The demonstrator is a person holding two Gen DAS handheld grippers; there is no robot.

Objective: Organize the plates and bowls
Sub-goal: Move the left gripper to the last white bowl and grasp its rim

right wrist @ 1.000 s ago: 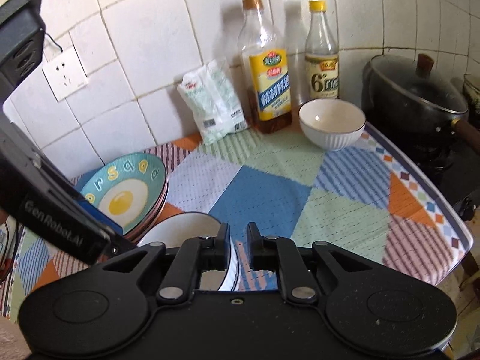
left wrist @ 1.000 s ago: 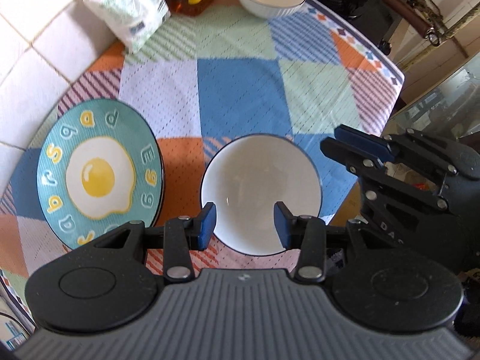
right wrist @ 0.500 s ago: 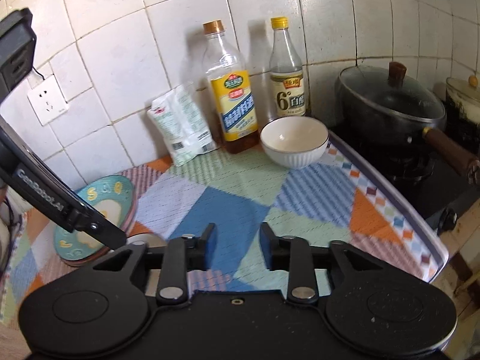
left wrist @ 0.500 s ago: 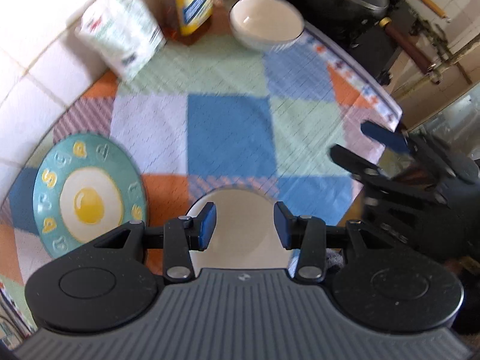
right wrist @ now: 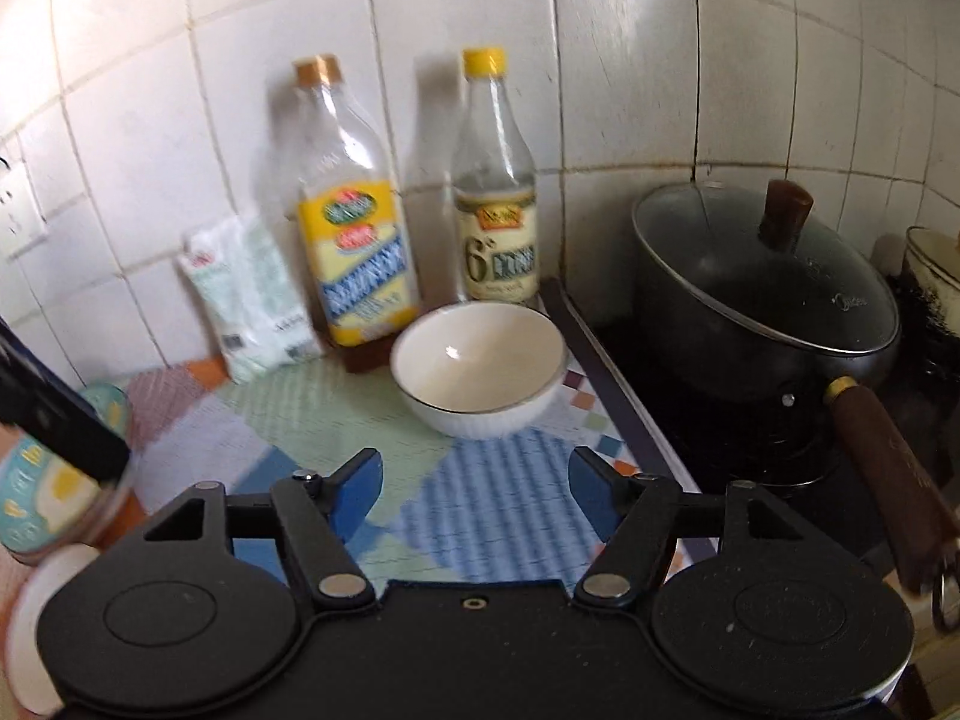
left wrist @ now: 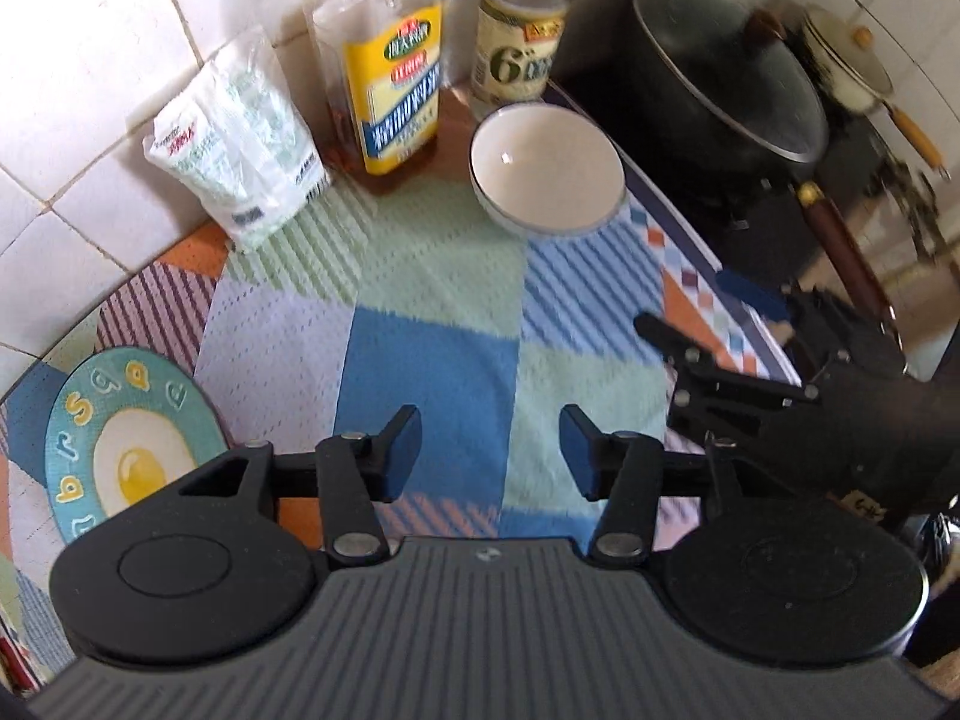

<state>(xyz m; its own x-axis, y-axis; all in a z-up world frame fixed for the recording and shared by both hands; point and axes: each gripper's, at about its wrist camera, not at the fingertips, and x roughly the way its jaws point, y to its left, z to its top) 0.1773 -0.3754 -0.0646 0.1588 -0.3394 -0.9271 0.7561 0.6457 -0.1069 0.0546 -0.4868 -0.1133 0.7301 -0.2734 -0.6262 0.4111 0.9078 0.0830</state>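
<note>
Both your tongs, left [left wrist: 489,450] and right [right wrist: 474,495], are empty and opening. Bowl [right wrist: 478,369] lies ahead of right tongs, beside the bottles [right wrist: 495,204]. Overshoot could topple them.

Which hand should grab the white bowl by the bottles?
Probably the right. The right hand-held gripper points straight at the white bowl, jaws opening and empty. The left hand-held gripper, also opening, sits farther back.

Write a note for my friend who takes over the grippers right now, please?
Left gripper: jaws opening, nothing between them.
Right gripper: jaws opening, empty, pointed at the far bowl.
Far bowl sits by the bottles, next to the pot.
Egg plate lies at the mat's left edge; a white rim shows beside it.
Left to do: probably fetch the far bowl and put it with the others.
</note>
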